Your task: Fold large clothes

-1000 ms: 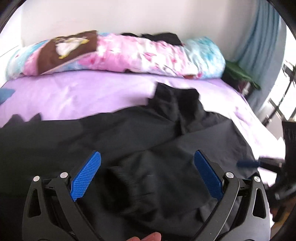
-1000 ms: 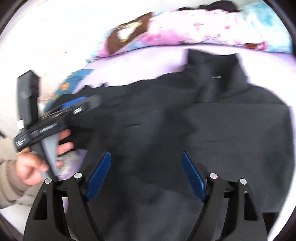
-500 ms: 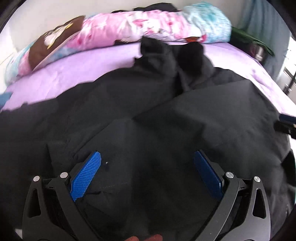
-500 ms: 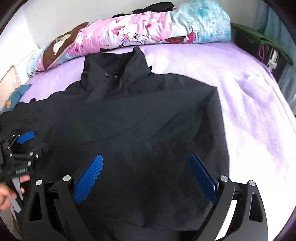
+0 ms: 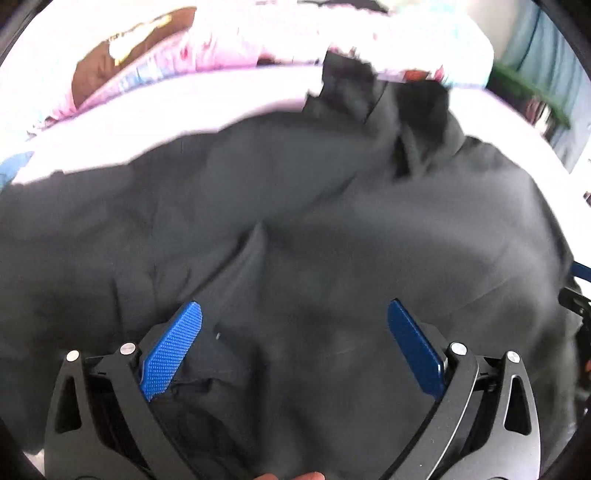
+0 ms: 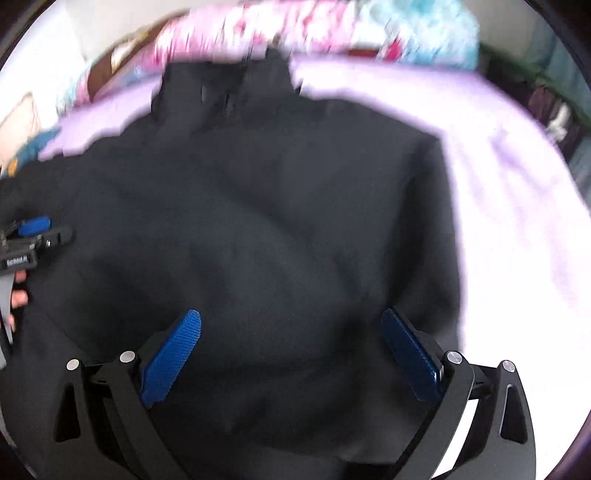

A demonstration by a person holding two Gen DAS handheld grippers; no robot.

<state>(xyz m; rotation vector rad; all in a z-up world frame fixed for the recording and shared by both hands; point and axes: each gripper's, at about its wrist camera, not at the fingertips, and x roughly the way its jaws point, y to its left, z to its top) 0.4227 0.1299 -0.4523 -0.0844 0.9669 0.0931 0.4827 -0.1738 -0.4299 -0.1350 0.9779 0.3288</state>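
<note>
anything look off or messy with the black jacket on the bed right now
The black jacket lies spread on the purple bed sheet, not torn or stained as far as the blur allows. In the left wrist view a diagonal ridge of fabric is rucked up across its middle, and the collar sits rumpled. Both grippers are open.

jacket (image 6: 280, 206) spread on bed (image 6: 517, 206), pillows (image 6: 314, 33) behind

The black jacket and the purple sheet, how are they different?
The black jacket is dark, while the purple sheet is pale lilac. The jacket lies on top; the sheet lies underneath and shows only around its edges. The jacket has a collar at the far end and creases; the sheet looks plain and smoother. Both are cloth spread out on the bed.
</note>
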